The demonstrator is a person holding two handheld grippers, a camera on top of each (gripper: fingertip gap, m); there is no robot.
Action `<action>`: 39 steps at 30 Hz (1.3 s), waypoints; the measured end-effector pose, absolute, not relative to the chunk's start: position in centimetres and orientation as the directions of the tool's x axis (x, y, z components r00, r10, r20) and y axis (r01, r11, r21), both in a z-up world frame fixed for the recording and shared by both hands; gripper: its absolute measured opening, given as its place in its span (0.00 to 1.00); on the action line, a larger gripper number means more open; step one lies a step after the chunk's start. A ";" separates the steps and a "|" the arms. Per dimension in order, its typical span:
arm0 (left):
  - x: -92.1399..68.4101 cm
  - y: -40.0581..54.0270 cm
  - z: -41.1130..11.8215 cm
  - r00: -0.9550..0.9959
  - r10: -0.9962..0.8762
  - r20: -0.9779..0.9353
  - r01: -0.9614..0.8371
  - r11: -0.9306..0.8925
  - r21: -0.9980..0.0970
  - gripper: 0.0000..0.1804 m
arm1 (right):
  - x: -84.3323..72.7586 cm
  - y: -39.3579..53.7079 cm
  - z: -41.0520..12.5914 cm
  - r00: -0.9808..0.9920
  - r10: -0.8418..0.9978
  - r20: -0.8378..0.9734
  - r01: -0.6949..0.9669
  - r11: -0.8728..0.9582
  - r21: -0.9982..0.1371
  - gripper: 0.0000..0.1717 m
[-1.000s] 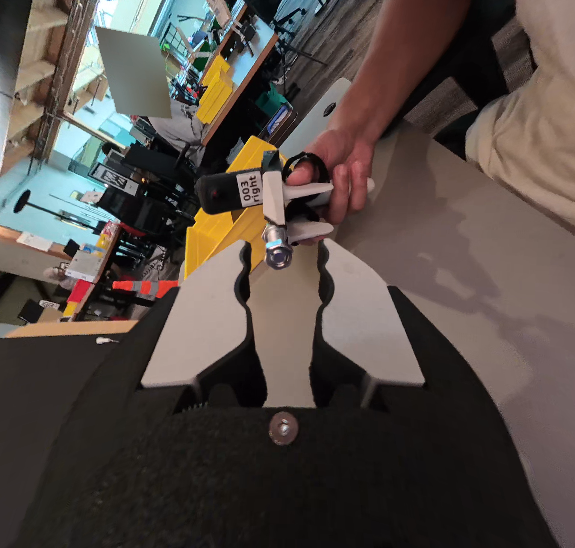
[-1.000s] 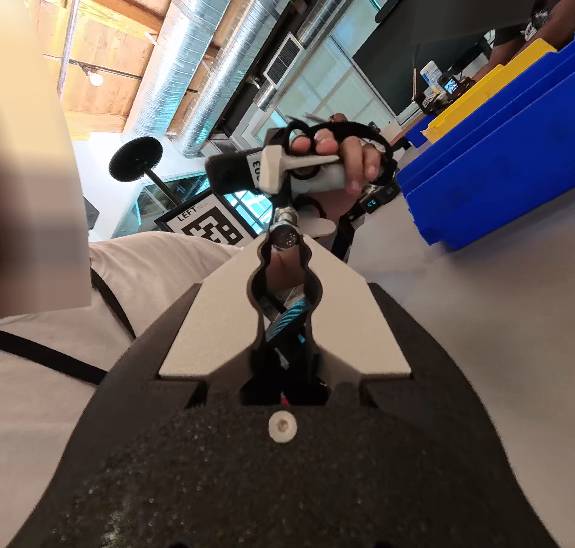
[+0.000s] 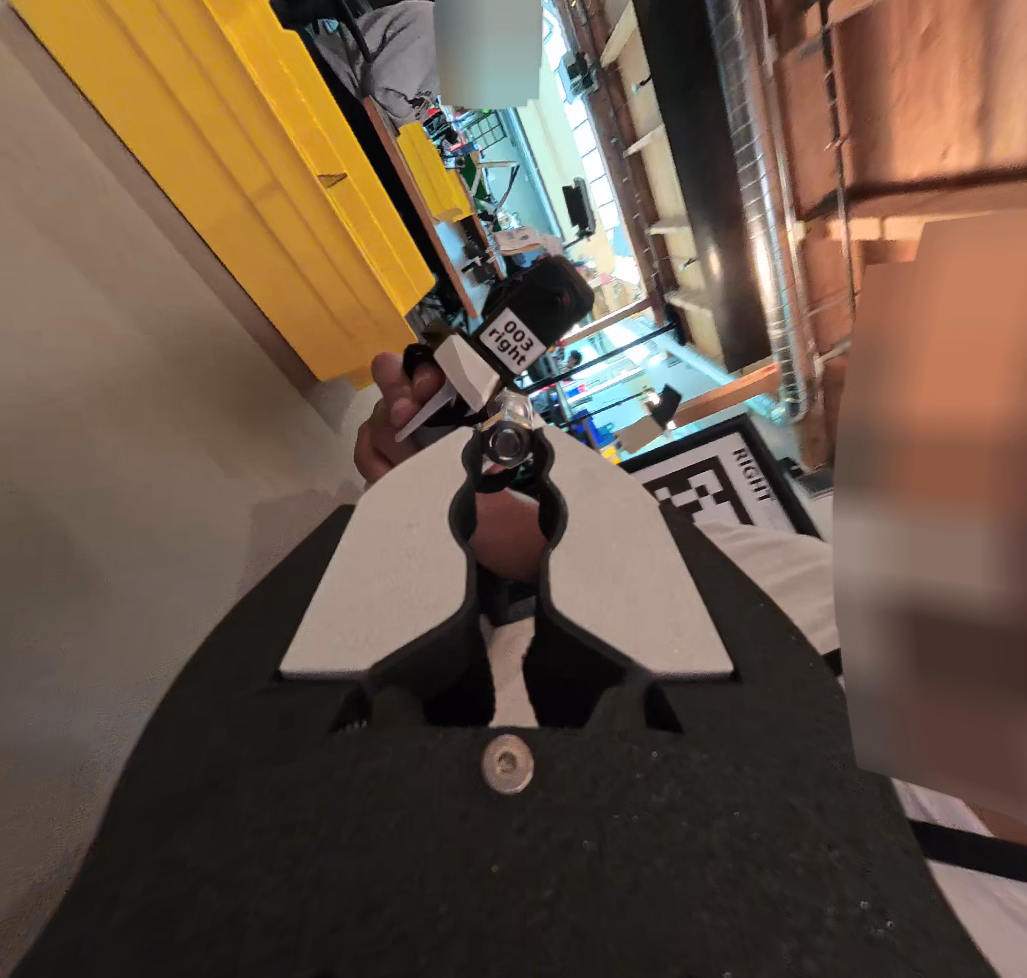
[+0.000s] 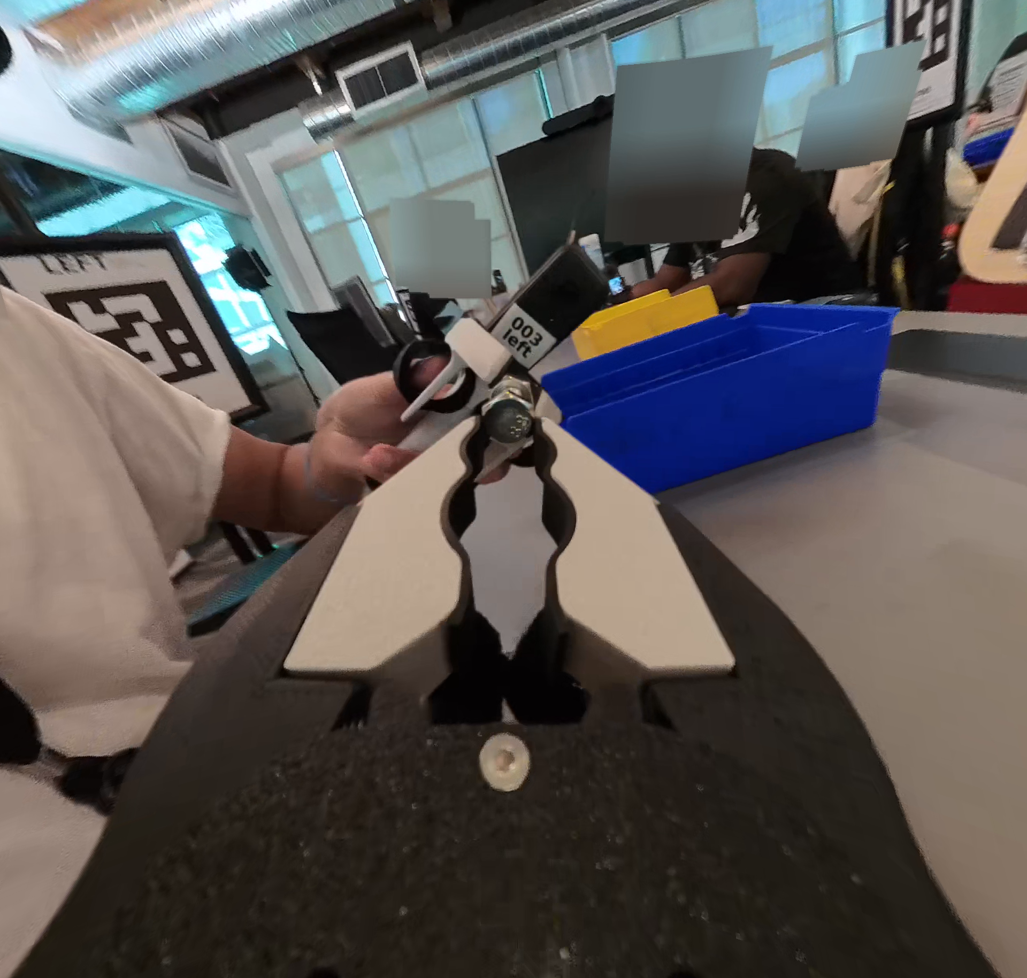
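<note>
Silver ducts (image 4: 500, 46) overhead, big windows (image 4: 422, 173), grey table (image 4: 833, 562).

Right gripper (image 4: 508, 430) clamps the dark round head of a metal bolt (image 4: 510, 423) at its fingertips, pads pressed on both sides. Opp. it, the left gripper (image 4: 514, 390), held in a hand (image 4: 355, 434), grips the same bolt's far end w/ a nut (image 4: 507, 388). Blue bin (image 4: 722, 390) sits just beyond on the grey table (image 4: 833, 562); yellow bin (image 4: 644, 315) behind it.
</note>
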State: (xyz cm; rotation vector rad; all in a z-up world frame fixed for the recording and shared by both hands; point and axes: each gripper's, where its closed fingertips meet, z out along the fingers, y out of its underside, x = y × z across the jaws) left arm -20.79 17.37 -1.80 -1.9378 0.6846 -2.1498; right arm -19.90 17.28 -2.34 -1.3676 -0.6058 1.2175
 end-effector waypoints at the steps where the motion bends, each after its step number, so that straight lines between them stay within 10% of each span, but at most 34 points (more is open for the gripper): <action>1: -20.8 17.5 -1.9 -0.149 -0.395 0.906 -0.176 -0.891 -0.418 0.09 | -19.9 17.3 -2.5 0.349 0.891 -0.292 -0.273 -0.201 -0.941 0.10; 8: -20.6 17.4 -1.3 -0.149 -0.727 0.670 -0.158 -0.652 -0.742 0.11 | -19.7 17.4 -2.0 0.207 0.862 -0.463 -0.379 -0.365 -0.850 0.10; 13: -21.0 18.0 1.5 -0.114 -0.991 0.071 0.058 -0.078 -0.995 0.36 | -19.2 17.6 -2.0 0.077 0.803 -0.591 -0.429 -0.508 -0.747 0.10; 21: -21.2 17.5 -1.3 -0.131 -0.761 -0.636 -0.172 0.649 -0.741 0.31 | -18.5 18.9 -2.2 0.004 0.671 -0.742 -0.510 -0.637 -0.578 0.10; 25: -19.7 16.8 -3.0 -0.048 -0.837 -0.544 -0.201 0.542 -0.816 0.31 | -18.0 19.0 -1.3 0.016 0.676 -0.737 -0.574 -0.597 -0.560 0.09; 31: -17.8 15.1 -4.1 -0.147 -0.977 0.154 -0.088 -0.143 -0.986 0.39 | -18.5 18.1 -0.4 0.036 0.740 -0.672 -0.569 -0.537 -0.622 0.09; 39: -17.9 14.3 -3.6 -0.271 -0.862 0.428 -0.071 -0.426 -0.902 0.11 | -20.3 17.3 -1.2 0.113 0.778 -0.618 -0.502 -0.492 -0.711 0.09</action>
